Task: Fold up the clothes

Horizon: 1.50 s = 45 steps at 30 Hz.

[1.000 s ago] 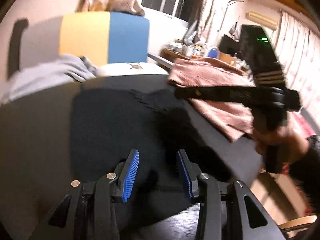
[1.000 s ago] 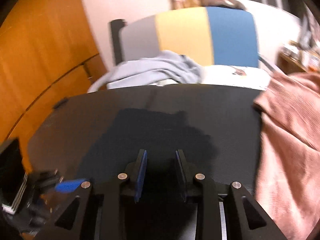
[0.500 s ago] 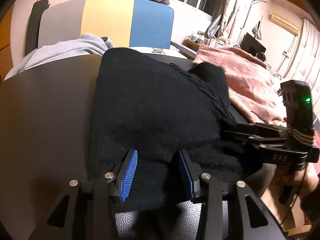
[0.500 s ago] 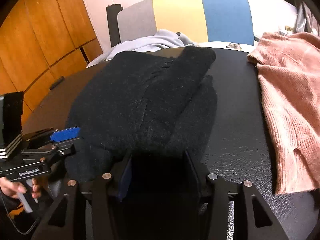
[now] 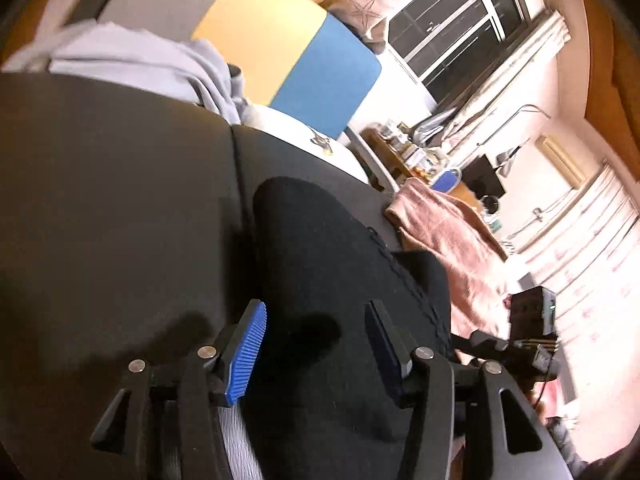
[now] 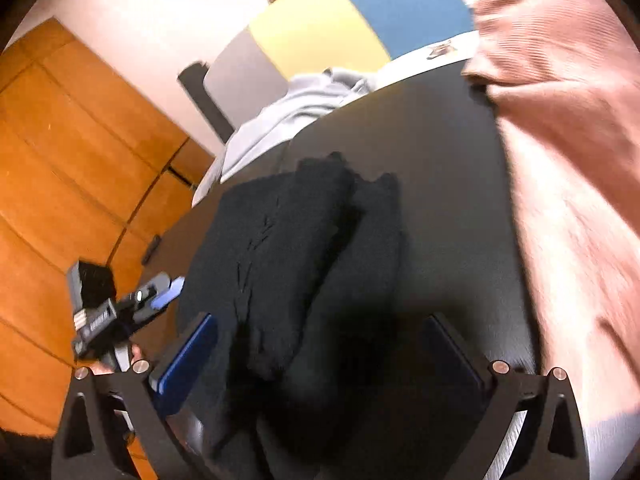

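Surface (image 5: 120,208), dark and matte, carrying the clothes, with a grey, yellow and blue chair back (image 5: 288,60) beyond its far edge. Pink knitted sweater (image 6: 568,168) spread along the right side of the surface, apart from the work. Pale grey garment (image 5: 140,60) heaped at the far edge, partly over it.

Black knitted sweater (image 6: 288,264), the piece in hand, lying mid-surface as a long, narrow bundle: one layer is doubled over another, with a raised ridge running lengthwise and a blunt far end. Its near end runs under both grippers.

Half a second ago both grippers sat low at the sweater's near hem, the right with cloth filling the gap between its fingers. Now both views are tilted and motion-blurred, and the fingers stand well apart. Left gripper (image 5: 316,344): widely open above the black cloth, holding nothing. Right gripper (image 6: 320,364): opened wider, nothing pinched, the sweater lying loose beneath.

Judgement: the hem has been let go, so a fold of the black sweater appears just set down. Whether further folds of this piece are intended cannot be settled; the pink and grey garments lie unfolded.
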### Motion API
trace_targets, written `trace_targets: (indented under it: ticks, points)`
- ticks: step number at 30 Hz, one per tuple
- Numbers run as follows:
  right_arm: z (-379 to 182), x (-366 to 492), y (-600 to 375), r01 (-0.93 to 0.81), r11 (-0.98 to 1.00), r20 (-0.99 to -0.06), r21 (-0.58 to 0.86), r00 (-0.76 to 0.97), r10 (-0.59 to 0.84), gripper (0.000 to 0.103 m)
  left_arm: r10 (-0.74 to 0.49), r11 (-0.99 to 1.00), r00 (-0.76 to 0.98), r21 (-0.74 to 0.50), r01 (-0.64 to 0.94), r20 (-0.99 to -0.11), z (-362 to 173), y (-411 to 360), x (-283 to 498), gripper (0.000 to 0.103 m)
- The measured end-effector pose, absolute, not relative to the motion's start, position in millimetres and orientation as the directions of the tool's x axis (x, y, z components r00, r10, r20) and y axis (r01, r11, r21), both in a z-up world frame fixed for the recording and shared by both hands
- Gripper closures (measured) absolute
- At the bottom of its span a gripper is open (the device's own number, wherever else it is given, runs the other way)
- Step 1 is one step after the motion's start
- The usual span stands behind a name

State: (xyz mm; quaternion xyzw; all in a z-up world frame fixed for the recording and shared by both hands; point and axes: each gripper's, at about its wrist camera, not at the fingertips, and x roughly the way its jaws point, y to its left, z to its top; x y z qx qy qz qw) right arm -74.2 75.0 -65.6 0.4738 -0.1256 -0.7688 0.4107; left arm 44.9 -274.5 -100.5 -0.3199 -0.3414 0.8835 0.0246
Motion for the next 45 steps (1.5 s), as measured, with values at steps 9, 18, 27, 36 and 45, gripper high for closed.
trace_targets:
  ticks: [9, 18, 27, 36, 45]
  points:
    - [-86.9, -97.5, 41.3, 0.513, -0.493, -0.541, 0.703, -0.064, -0.838, 0.000, 0.425, -0.677, -0.767, -0.732, 0.083, -0.481, -128.3, -287.3, -1.1, 0.044]
    - [-88.7, -68.8, 20.1, 0.682, -0.494, -0.620, 0.539, -0.076, -0.781, 0.000, 0.399, -0.685, -0.745, -0.714, 0.145, -0.534, -125.9, -277.5, -7.5, 0.071]
    - [-79.5, -63.7, -18.8, 0.694, -0.504, -0.641, 0.514, -0.080, -0.764, 0.055, 0.139, -0.712, -0.851, -0.648, 0.269, -0.507, -95.5, -294.0, 97.7, 0.080]
    - [-64.3, 8.1, -237.2, 0.839, -0.153, -0.600, 0.522, 0.234, -0.765, 0.056, -0.325, -0.605, -0.808, -0.549, 0.577, -0.491, -51.6, -384.8, 284.1, 0.080]
    - [-49.8, 98.2, -471.4, 0.929, 0.055, -0.682, 0.367, 0.309, -0.663, 0.056, -0.585, -0.359, -0.585, -0.467, 0.808, -0.562, -78.6, -503.1, 383.2, 0.080]
